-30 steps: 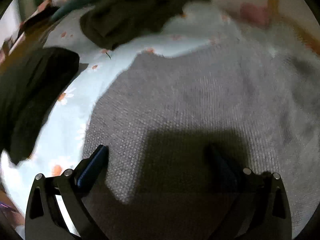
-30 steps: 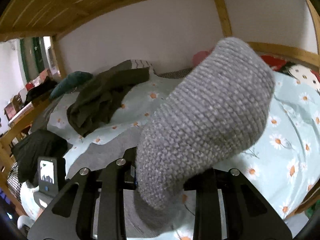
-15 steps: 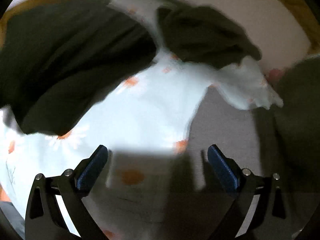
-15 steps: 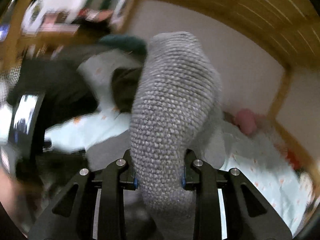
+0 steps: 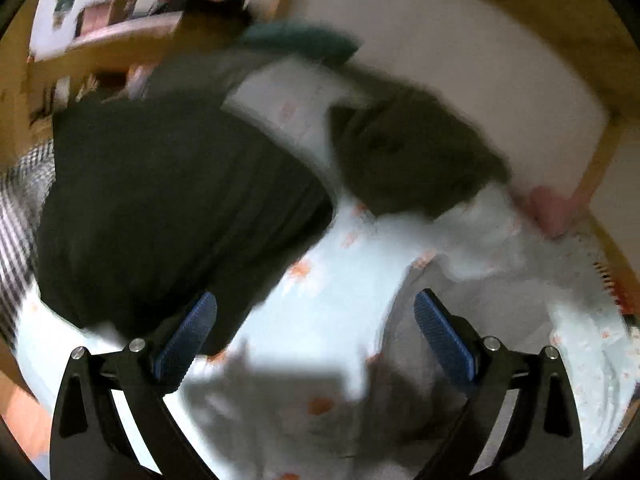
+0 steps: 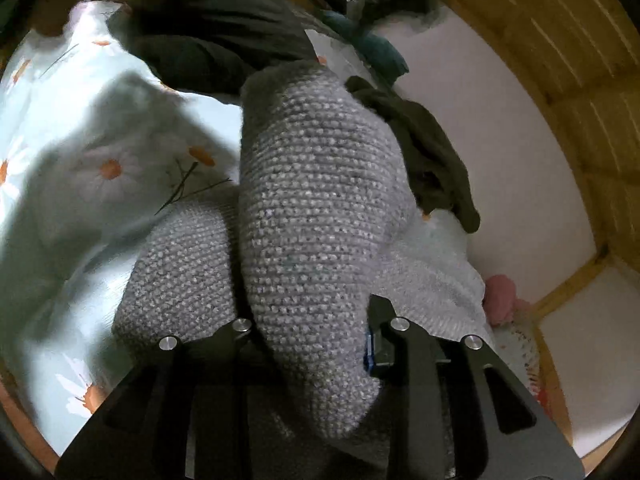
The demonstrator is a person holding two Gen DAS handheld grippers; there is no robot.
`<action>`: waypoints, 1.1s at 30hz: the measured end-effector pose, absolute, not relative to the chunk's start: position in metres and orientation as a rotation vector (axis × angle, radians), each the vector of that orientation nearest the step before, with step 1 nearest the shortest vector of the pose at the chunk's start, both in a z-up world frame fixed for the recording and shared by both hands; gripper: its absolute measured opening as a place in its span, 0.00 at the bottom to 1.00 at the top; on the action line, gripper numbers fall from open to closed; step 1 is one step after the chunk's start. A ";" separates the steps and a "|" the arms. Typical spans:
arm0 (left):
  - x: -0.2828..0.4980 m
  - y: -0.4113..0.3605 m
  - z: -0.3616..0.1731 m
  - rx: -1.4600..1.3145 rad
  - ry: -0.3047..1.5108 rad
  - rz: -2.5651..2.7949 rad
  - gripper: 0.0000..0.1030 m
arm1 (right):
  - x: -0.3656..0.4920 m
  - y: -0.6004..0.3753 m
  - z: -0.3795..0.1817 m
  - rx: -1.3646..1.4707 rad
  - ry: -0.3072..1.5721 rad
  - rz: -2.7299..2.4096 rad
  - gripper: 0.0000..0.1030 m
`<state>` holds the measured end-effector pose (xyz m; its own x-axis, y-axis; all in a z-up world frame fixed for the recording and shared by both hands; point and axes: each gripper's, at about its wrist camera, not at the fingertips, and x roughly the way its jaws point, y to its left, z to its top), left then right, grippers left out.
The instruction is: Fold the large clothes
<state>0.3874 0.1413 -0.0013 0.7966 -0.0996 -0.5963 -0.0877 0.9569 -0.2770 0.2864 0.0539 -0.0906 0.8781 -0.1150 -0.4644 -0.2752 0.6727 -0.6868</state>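
- Right wrist view first: the daisy-print sheet (image 6: 68,152) fills everything from 7 to 11 o'clock, pale blue, creased, with open cloth to the left of the knit.
- Grey knit sweater (image 6: 316,208) dominates the centre, a thick bunched fold rising toward 12 o'clock, with more of it lying flat on the sheet at 4 and 8 o'clock.
- White wall (image 6: 516,152) and the wooden bed frame (image 6: 576,64) close off the whole 1 to 5 o'clock side, so the room to move is all on the left.
- Black garment (image 6: 216,36) heaped at 11 o'clock, an olive garment (image 6: 432,160) crumpled at 2 o'clock right against the sweater's edge.
- Right gripper (image 6: 312,344) is clamped on that sweater fold; the knit swallows both pads except a sliver of blue at 5 o'clock.
- Pink item (image 6: 500,292) at 4 o'clock by the frame, too soft to identify.
- Left wrist view is badly smeared: the black garment (image 5: 168,216) takes up 9 to 11 o'clock, the olive one (image 5: 412,160) sits at 1 o'clock, sheet (image 5: 320,304) between them.
- Sweater's grey edge (image 5: 460,292) shows at 4 o'clock, outline hard to trace.
- Left gripper (image 5: 316,340) hangs over the sheet, blue pads (image 5: 184,344) wide apart, nothing between them.
- Shelves at 11 o'clock, only a blur.
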 end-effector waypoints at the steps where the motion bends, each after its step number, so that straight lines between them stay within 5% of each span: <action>1: 0.385 0.134 0.018 -0.295 0.633 -0.069 0.94 | 0.290 0.060 -0.092 -0.839 0.503 0.098 0.30; 5: 0.400 0.078 0.045 -0.185 0.766 -0.358 0.94 | 0.272 0.053 -0.092 -0.838 0.488 0.102 0.31; 8: 0.414 0.030 0.041 -0.064 0.837 -0.443 0.94 | 0.258 0.040 -0.080 -0.773 0.499 0.172 0.42; 12: 0.427 -0.009 0.020 0.046 0.882 -0.439 0.94 | 0.219 0.000 -0.052 -0.548 0.537 0.459 0.95; 18: 0.438 -0.017 -0.050 0.039 0.994 -0.329 0.94 | 0.180 -0.075 -0.006 -0.257 0.537 0.594 0.95; 24: 0.427 0.008 -0.086 -0.048 1.008 -0.300 0.95 | 0.230 -0.166 0.033 0.015 0.565 0.260 0.96; 33: 0.412 0.018 -0.095 -0.050 0.958 -0.297 0.96 | 0.273 -0.185 -0.044 0.039 0.911 0.137 0.95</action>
